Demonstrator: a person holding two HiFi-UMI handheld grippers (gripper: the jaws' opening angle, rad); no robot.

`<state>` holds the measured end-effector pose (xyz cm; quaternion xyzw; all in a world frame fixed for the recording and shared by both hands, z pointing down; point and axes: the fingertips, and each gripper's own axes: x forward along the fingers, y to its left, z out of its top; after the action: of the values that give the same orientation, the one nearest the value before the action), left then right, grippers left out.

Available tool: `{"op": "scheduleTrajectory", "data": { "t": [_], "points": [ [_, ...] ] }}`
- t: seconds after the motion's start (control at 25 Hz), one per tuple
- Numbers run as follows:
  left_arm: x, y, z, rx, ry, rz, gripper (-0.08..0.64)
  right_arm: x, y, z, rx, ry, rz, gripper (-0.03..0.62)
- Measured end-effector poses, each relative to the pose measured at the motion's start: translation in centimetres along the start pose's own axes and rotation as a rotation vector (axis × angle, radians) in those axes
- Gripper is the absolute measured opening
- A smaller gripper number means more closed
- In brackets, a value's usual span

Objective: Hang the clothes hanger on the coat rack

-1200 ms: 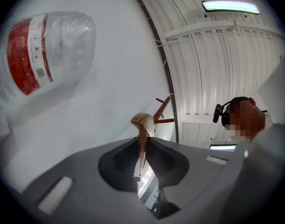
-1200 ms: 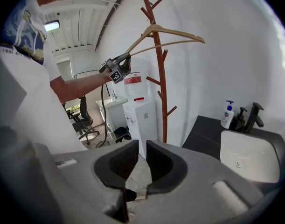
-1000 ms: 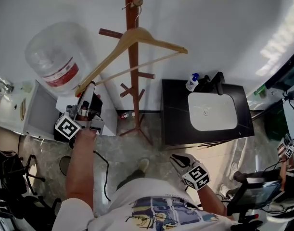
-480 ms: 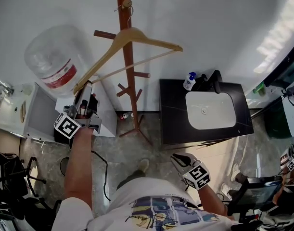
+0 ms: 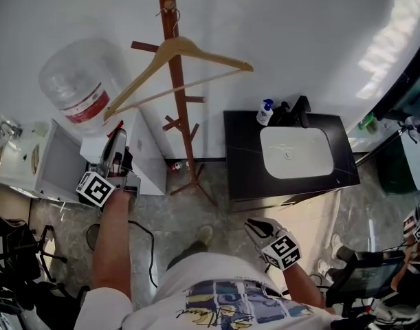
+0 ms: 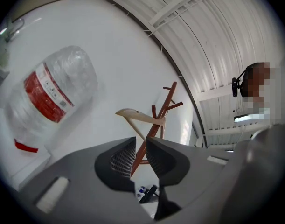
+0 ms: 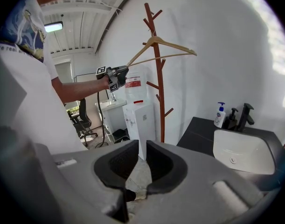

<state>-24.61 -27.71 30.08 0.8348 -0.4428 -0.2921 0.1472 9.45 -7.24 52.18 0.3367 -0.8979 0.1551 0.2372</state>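
1. Presently the clothes hanger (image 5: pixel 184 45) hangs by its hook high on the coat rack (image 5: pixel 181 108), at 12 o'clock in the head view. Its 8 o'clock end sits lower than the other. Which peg bears the hook is too small to tell.
2. Left gripper (image 5: pixel 115 143), at 9 o'clock, points up toward that low end, near it but apart. Its jaws stand a narrow slit apart with nothing between them.
3. Right gripper (image 5: pixel 251 224), at 5 o'clock by the person's waist, is likewise narrowly parted and empty.
4. Step in hand, as judged: clearing the left gripper from the hung hanger. It is best drawn down toward 7 o'clock without brushing the low end, since a knock there would likely swing the hanger and could unseat the hook.
5. Surroundings:
   - The water bottle (image 5: pixel 79 81) at 10 o'clock and the white dispenser (image 5: pixel 151 163) just beside the left gripper crowd the way out.
   - The black counter (image 5: pixel 240 163), with its basin (image 5: pixel 295 150) and soap bottle (image 5: pixel 264 112), lies at 3 o'clock, well apart.
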Motion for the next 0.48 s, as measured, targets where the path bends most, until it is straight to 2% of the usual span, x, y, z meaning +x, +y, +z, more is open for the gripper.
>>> {"op": "scheduleTrajectory", "data": {
  "t": [0.2,0.36,0.48],
  "points": [
    [-3.9,-2.7,-3.0,0.081,0.131,0.048,0.054,-1.7,1.1,-0.8,-0.002,-0.012,0.0,0.052],
    [-7.1,-7.1,-6.9,0.204,0.313,0.043,0.054,-3.2,2.0,-1.2,-0.002,-0.032,-0.01,0.052],
    [-10.0,-10.9,-11.2,0.277,0.458,-0.007,0.049,-4.4,3.0,-0.8,-0.015,-0.057,-0.017,0.049]
  ]
}}
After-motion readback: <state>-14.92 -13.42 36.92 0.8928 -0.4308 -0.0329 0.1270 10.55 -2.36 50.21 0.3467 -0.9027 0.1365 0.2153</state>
